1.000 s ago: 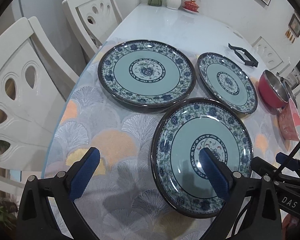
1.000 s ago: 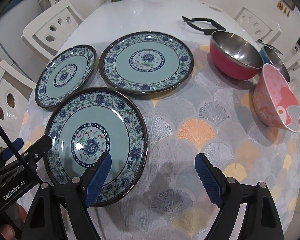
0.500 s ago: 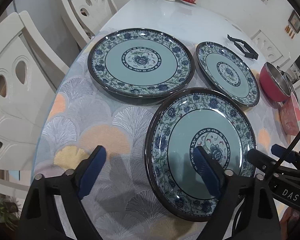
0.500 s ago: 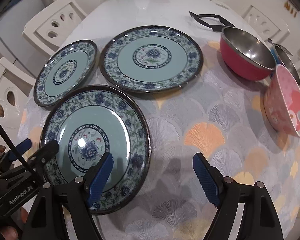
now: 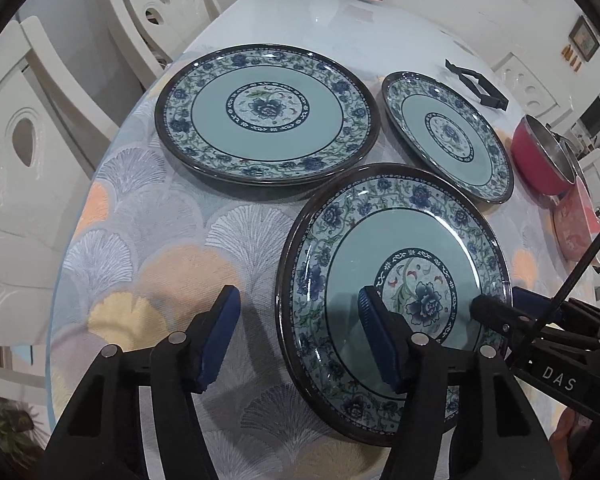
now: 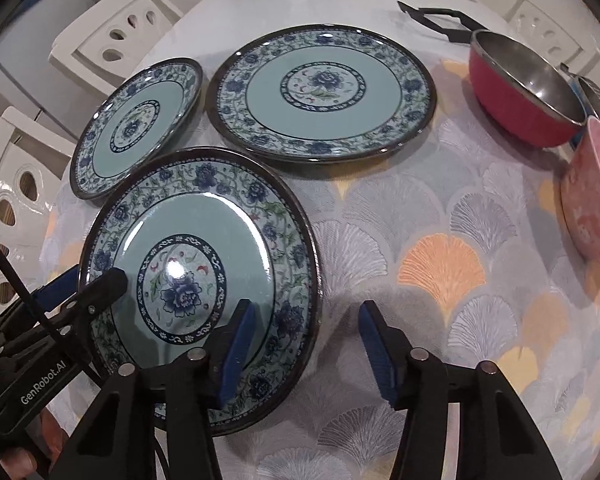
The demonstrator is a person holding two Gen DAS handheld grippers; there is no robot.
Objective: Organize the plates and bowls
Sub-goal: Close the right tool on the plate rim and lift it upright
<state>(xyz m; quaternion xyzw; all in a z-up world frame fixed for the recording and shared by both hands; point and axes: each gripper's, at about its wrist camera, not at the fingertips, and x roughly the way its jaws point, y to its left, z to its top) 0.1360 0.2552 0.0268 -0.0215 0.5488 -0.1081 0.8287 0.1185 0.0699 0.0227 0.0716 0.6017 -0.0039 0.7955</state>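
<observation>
Patterned tablecloth [image 5: 172, 264] fills the frame; both grippers, left [image 5: 296, 340] and right [image 6: 306, 350], closing astride near plate's [image 5: 352, 248] rims, not yet pinching, presumably for lifting.

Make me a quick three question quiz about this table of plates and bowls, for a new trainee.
1. How many blue patterned plates are on the table?
2. True or false: the red bowl is stacked on a plate.
3. Which plate do both grippers straddle: A the nearest plate, B the biggest plate, C the small plate?

Key: 1. Three. 2. False, it sits on the tablecloth. 3. A; the left gripper and right gripper are closing over opposite rims.
</observation>
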